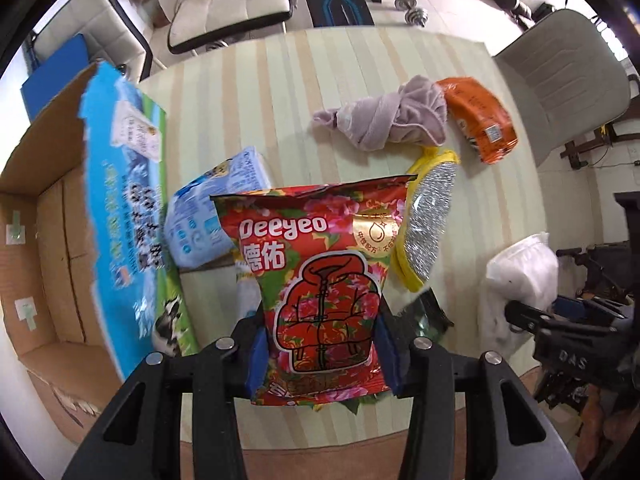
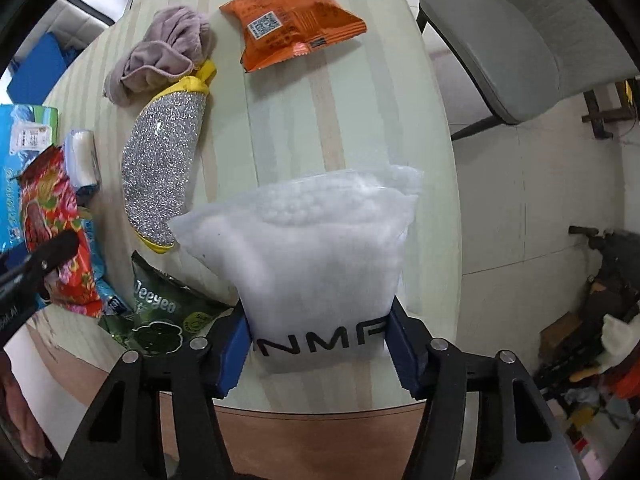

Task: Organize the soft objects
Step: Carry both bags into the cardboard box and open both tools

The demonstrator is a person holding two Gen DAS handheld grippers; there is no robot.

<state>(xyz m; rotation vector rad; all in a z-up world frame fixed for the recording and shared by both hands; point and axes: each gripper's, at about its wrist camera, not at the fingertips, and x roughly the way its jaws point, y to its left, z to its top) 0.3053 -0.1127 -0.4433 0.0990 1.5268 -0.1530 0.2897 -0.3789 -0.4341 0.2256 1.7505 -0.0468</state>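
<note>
My left gripper (image 1: 320,354) is shut on a red Deeyeo wipes pack (image 1: 320,280), held above the striped table (image 1: 260,92) beside an open cardboard box (image 1: 44,256). My right gripper (image 2: 318,344) is shut on a white translucent bag marked NMF (image 2: 316,264), held above the table's near edge; the bag also shows in the left wrist view (image 1: 520,272). On the table lie a pale blue pack (image 1: 204,216), a silver and yellow scouring mitt (image 2: 164,168), a mauve towel (image 2: 160,56), an orange pack (image 2: 292,20) and a green Deeyeo pack (image 2: 160,312).
The box's blue printed flap (image 1: 120,208) stands up at the table's left. A grey chair (image 2: 520,40) stands at the right of the table, white chairs (image 1: 228,4) at the far side. Dumbbells (image 1: 412,8) lie on the floor beyond.
</note>
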